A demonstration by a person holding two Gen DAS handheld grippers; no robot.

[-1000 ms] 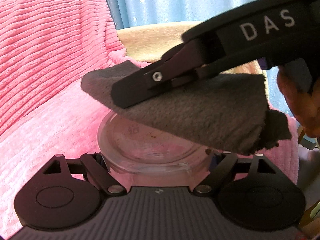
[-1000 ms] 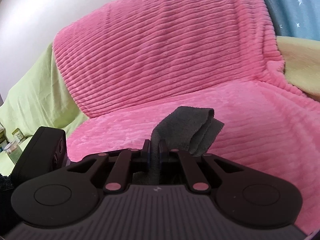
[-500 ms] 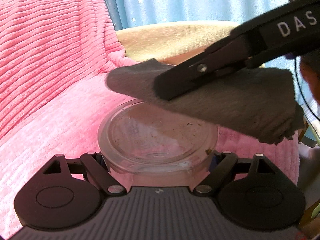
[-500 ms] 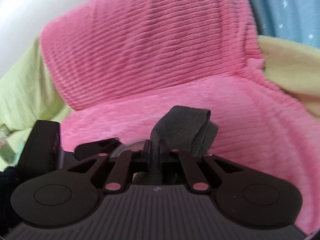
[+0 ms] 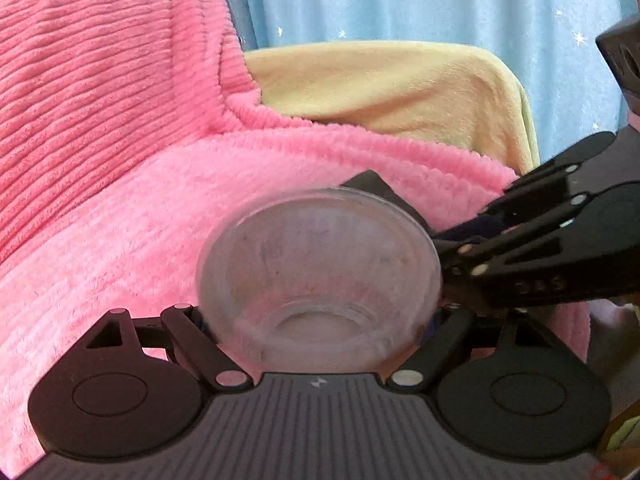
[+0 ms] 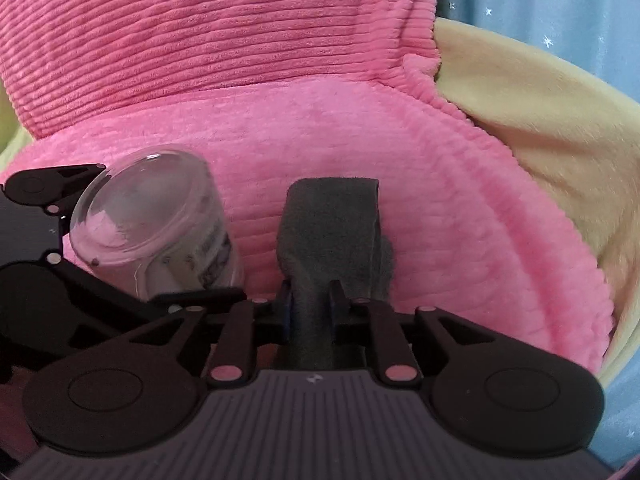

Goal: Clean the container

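Holding: we are clamping the container (image 5: 318, 280) in our left gripper (image 5: 320, 320).
Cloth (image 6: 332, 236): our right gripper (image 6: 311, 300) is pinching it beside the container.
Remaining: specks are showing inside; we are judging wiping unfinished.

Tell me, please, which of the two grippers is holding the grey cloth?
The right gripper, shut on the grey cloth; the left gripper holds the clear container.
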